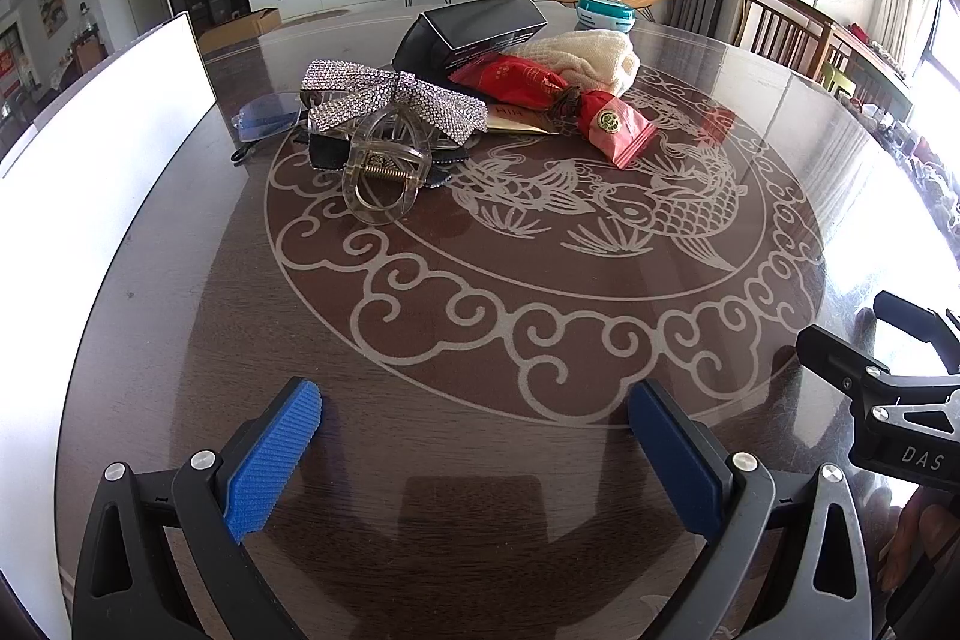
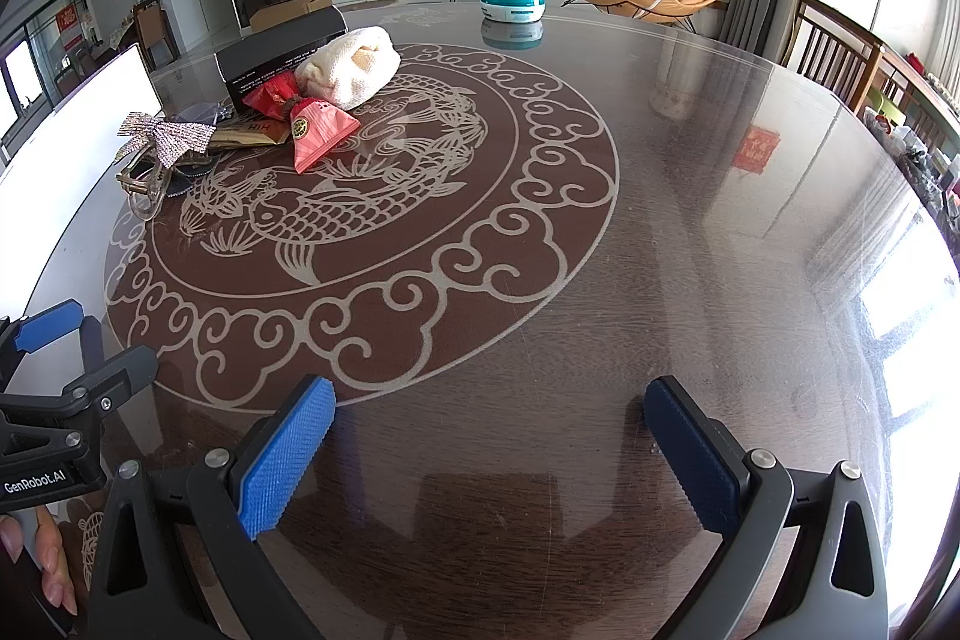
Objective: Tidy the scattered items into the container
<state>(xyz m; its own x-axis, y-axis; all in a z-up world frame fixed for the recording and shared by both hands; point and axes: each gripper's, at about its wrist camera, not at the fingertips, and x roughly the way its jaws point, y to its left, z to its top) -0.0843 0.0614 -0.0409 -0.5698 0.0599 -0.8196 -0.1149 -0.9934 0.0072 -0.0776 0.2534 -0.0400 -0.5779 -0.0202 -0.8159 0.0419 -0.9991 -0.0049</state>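
A pile of small items lies on the far left of the round glass-topped table (image 1: pixel 480 316): a clear hair claw clip (image 1: pixel 384 172), a rhinestone bow (image 1: pixel 390 100), glasses (image 1: pixel 267 118), a red twisted packet (image 1: pixel 564 100), a black box (image 1: pixel 474 34) and a cream cloth (image 1: pixel 588 55). A white container (image 1: pixel 108 148) stands left of them. My left gripper (image 1: pixel 474 418) is open and empty, well short of the clip. My right gripper (image 2: pixel 489 412) is open and empty too, over bare table, with the pile far off: bow (image 2: pixel 168 133), red packet (image 2: pixel 306 124), cream cloth (image 2: pixel 354 67).
A teal round tin (image 2: pixel 514 3) stands alone at the table's far edge. A gold packet (image 2: pixel 249 133) lies under the red one. The left gripper (image 2: pixel 54 340) shows at the right wrist view's left edge, with a person's fingers (image 2: pixel 54 562) below it. Wooden chairs (image 2: pixel 840 46) stand on the right.
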